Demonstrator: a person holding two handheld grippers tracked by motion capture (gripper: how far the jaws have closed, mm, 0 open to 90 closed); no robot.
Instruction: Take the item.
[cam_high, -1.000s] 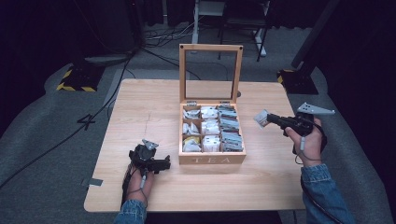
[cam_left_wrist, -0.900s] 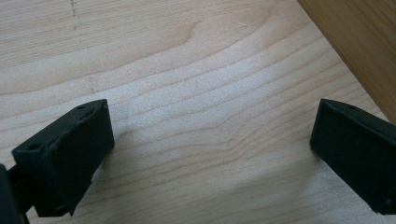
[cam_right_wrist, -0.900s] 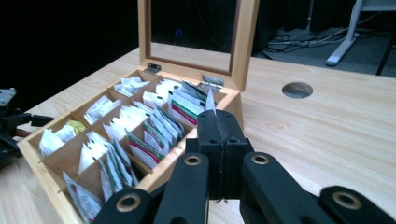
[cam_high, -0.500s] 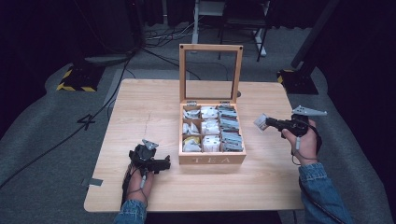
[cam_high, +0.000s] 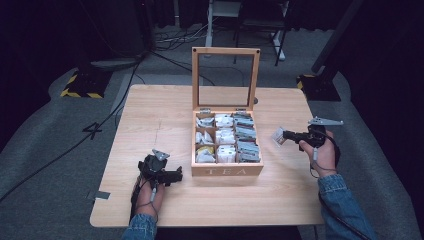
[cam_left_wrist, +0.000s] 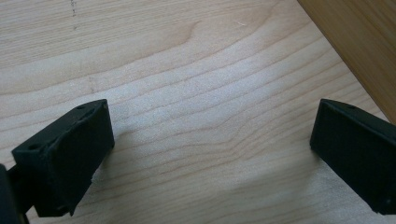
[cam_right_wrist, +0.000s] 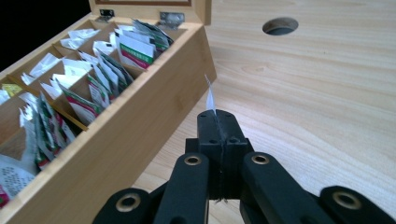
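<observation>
Edgewise, a tea bag is pinched between the clenched jaws of the right gripper, just right of the tea box; the left gripper, released, rests left of it.

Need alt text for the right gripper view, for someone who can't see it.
The right gripper, jaws shut, pinches a thin white tea bag packet edge-on above the wooden table. The open wooden tea box, packed with packets, stands just left.
</observation>
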